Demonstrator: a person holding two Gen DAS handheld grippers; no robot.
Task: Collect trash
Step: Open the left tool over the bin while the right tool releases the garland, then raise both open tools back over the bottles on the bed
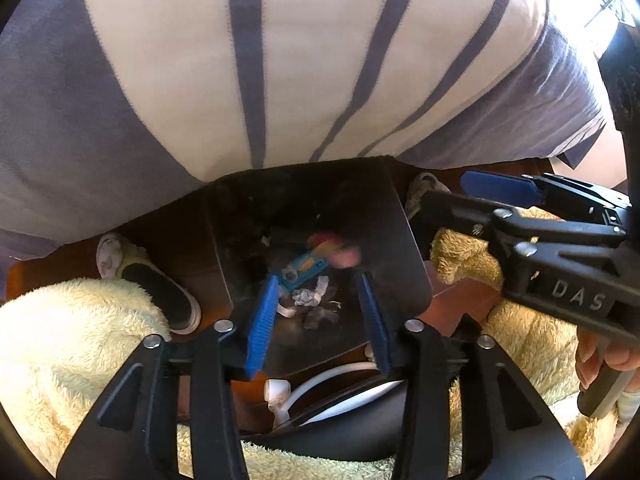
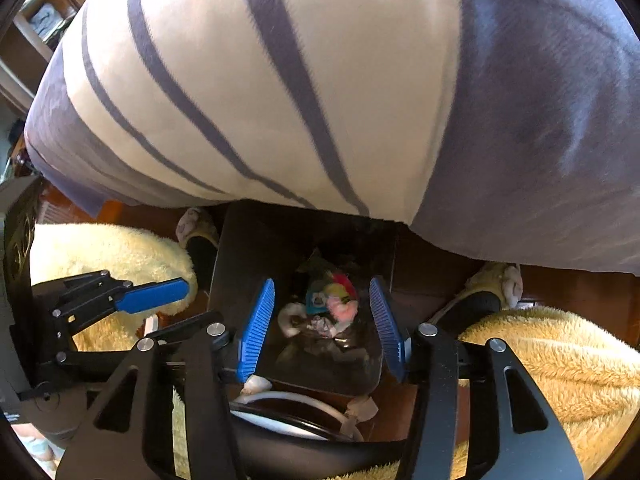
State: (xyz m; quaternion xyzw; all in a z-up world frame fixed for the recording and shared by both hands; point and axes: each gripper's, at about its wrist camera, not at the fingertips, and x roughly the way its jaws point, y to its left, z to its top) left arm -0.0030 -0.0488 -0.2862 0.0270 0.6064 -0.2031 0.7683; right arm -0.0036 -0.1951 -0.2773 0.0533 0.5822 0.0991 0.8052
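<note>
A dark rectangular bin [image 1: 380,240] [image 2: 248,248] stands on the floor between the person's feet. Inside lie a blue wrapper [image 1: 302,270], crumpled grey-white paper [image 1: 308,296] [image 2: 320,326] and a blurred red, yellow and pink wrapper [image 1: 336,248] [image 2: 340,292]. My left gripper [image 1: 319,280] points down over the bin, open, with nothing between its blue pads. My right gripper [image 2: 322,282] hangs over the same bin, also open and empty. Each gripper shows in the other's view: the right gripper [image 1: 460,196] at the right, the left gripper [image 2: 176,308] at the left.
The person's striped shirt [image 1: 280,60] fills the top of both views. Fuzzy yellow trouser legs [image 1: 60,340] [image 2: 560,360] flank the bin, with slippered feet [image 1: 160,284] [image 2: 488,292] on a dark wooden floor. A white curved tube [image 1: 340,376] lies just before the bin.
</note>
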